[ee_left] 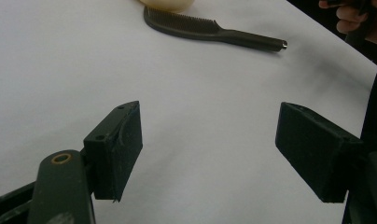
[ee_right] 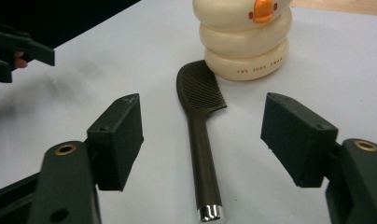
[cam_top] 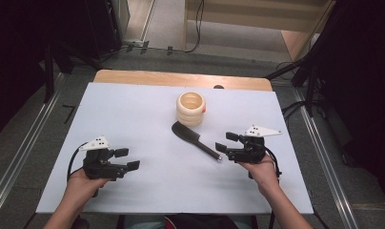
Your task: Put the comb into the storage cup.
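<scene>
A dark comb [ee_right: 199, 135] lies mid-table, head touching a cream ringed holder [ee_right: 243, 39], handle pointing straight at the right gripper [ee_right: 203, 140] — the nearer one. Both it and the left gripper [ee_left: 207, 149] gape, empty.

- Left gripper [cam_top: 124, 159]: black body with two flat, blocky black jaws; a brass-coloured ring sits in its arm just below the jaw; a pale grey three-cornered plate [cam_top: 95, 143] with small dark holes rides on top; a black cable [cam_top: 74, 159] loops from the body, on the side away from the jaws
- Right gripper [cam_top: 227, 141]: same black build; brass rings below both jaws; its own grey plate [cam_top: 262, 131] on top; black cable beside the plate
- Forearms bare; no sleeves
</scene>
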A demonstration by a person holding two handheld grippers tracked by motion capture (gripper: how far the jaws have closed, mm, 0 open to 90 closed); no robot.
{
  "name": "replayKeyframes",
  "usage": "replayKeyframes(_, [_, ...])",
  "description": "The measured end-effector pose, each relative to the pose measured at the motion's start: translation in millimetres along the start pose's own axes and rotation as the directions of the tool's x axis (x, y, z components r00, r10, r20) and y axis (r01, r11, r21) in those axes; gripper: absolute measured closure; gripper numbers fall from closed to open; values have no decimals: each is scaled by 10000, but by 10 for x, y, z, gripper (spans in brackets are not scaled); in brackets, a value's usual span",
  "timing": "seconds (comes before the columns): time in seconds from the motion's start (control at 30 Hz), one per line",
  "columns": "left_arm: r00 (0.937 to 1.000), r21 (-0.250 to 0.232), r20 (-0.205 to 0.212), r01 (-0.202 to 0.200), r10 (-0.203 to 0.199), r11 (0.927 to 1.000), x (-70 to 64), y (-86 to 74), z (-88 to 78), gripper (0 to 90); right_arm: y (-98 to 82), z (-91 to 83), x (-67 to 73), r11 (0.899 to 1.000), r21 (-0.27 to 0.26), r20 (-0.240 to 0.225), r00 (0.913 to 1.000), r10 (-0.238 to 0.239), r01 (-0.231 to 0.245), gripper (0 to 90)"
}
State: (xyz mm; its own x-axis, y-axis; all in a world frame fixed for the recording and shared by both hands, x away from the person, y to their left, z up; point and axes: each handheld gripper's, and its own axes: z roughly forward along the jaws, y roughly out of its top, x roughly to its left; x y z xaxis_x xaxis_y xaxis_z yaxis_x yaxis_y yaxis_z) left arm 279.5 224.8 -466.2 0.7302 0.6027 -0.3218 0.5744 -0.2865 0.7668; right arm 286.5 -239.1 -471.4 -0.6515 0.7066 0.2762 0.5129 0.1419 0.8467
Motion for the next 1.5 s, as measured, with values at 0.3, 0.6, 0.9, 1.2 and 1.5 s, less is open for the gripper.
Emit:
replayKeyframes(0.3, [10000,53,-16,-12,12,10000,-2,1,0,235,-82,-167,32,9998,-122,37,9999,-124,124,255])
replayKeyframes(0.6, [10000,68,-18,-13,13,10000,-3,2,1,235,-170,-344,51,9992,-365,23,9999,-150,150,238])
replayKeyframes(0.9, [10000,62,3,-26,26,10000,-3,1,4,235,-253,-449,75,9990,-431,15,10000,-79,80,232])
replayKeyframes(1.2, [10000,62,1,-15,15,10000,-4,2,3,235,-360,-535,113,9994,-354,15,10000,20,-19,225])
replayKeyframes(1.5, [10000,56,2,-6,6,10000,-3,3,6,235,-419,-586,118,9991,-411,4,9999,133,-133,225])
